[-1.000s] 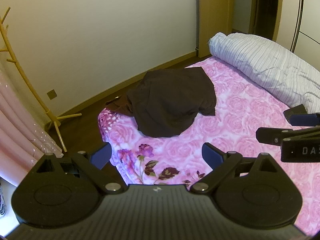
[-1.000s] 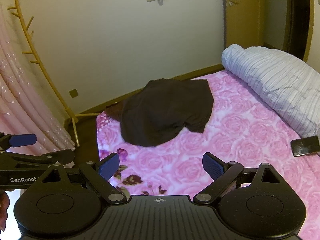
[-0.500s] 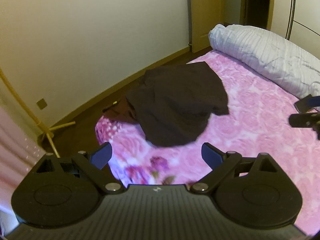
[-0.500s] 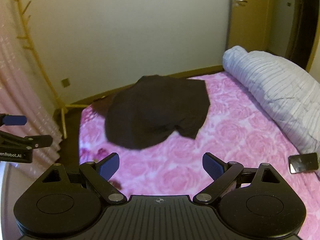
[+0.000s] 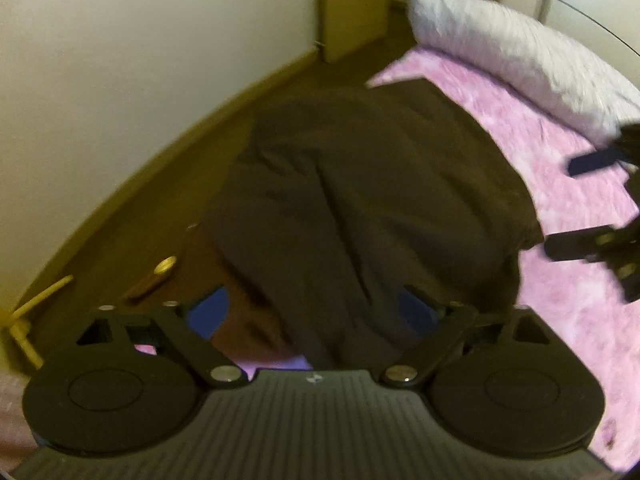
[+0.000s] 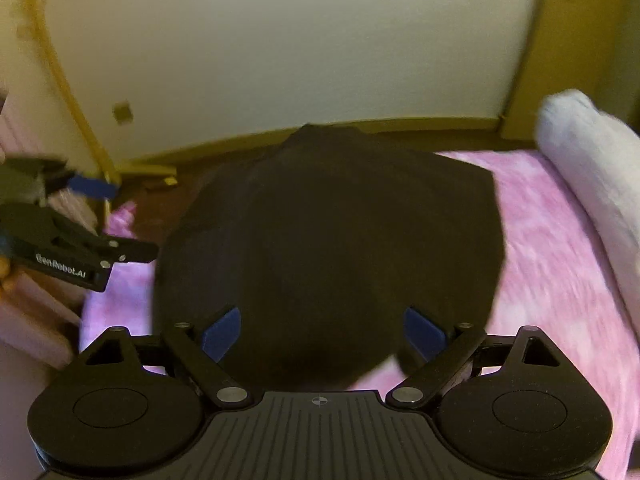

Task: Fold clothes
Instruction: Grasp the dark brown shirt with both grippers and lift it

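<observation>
The garment (image 5: 360, 200) lay in a loose heap at the near left corner of the bed (image 5: 568, 184), one edge spilling over the side toward the floor, not yet spread or squared, so folding had not begun. Both tongs stood over it from the near side, tilted down, which I judged was to catch its near edge and pull it flat.

The left gripper (image 5: 316, 312) was closing, its blue pads on either side of the dark cloth with fabric showing between them, though nothing was pinched; the pads stood clear of it. The right gripper (image 6: 322, 330) was spread wide, its pads apart and gripping nothing, the cloth filling the space beyond them. Each tong showed at the edge of the other's view, so the two were side by side, near each other.

The garment was dark brown, matte and limp, with soft creases and a rounded near edge; I judged it would sag and slide, not hold a crease. The bed cover was pink with a blurred rose print and looked plush. At the far right a pale striped duvet (image 5: 520, 52) was rolled into a thick bolster. Left of the bed, a yellow rack (image 6: 68, 92) stood on brown flooring against a plain cream wall.
</observation>
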A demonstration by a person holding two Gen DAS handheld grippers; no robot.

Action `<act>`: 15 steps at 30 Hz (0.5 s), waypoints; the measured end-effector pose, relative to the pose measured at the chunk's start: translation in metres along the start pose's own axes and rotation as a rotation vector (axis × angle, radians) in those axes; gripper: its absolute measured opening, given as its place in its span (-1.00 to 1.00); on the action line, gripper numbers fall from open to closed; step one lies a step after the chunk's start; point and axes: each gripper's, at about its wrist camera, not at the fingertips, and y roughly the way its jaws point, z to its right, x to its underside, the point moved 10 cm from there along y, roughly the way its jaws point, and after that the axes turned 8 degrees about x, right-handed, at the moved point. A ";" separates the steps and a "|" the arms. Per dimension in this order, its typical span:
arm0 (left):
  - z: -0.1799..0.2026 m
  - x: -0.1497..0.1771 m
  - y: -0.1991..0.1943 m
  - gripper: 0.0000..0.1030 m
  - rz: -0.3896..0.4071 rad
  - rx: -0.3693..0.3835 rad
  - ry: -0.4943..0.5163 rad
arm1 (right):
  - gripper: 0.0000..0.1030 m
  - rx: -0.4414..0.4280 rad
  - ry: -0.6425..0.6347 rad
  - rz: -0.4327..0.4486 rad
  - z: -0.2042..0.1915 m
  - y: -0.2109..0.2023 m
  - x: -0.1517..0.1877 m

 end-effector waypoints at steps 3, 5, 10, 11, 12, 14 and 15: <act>-0.013 -0.002 0.032 0.53 -0.036 0.049 -0.010 | 0.79 0.003 -0.129 -0.042 -0.010 0.058 -0.004; -0.018 -0.001 0.045 0.48 -0.055 0.088 -0.032 | 0.68 0.008 -0.180 -0.085 -0.012 0.085 0.000; -0.005 -0.015 0.039 -0.95 -0.045 0.103 0.028 | -0.74 -0.037 -0.182 -0.114 -0.004 0.089 0.005; -0.003 -0.024 0.030 -1.00 -0.021 0.091 0.046 | -0.84 -0.060 -0.154 -0.107 0.000 0.080 0.004; 0.001 -0.034 0.017 -1.00 0.013 0.105 0.049 | -0.84 -0.059 -0.120 -0.088 0.006 0.070 0.001; 0.014 -0.053 -0.011 -1.00 0.083 0.139 0.070 | -0.84 -0.037 -0.048 -0.039 0.025 0.043 -0.007; 0.025 -0.062 -0.026 -1.00 0.117 0.154 0.095 | -0.85 -0.021 -0.002 -0.013 0.038 0.026 -0.010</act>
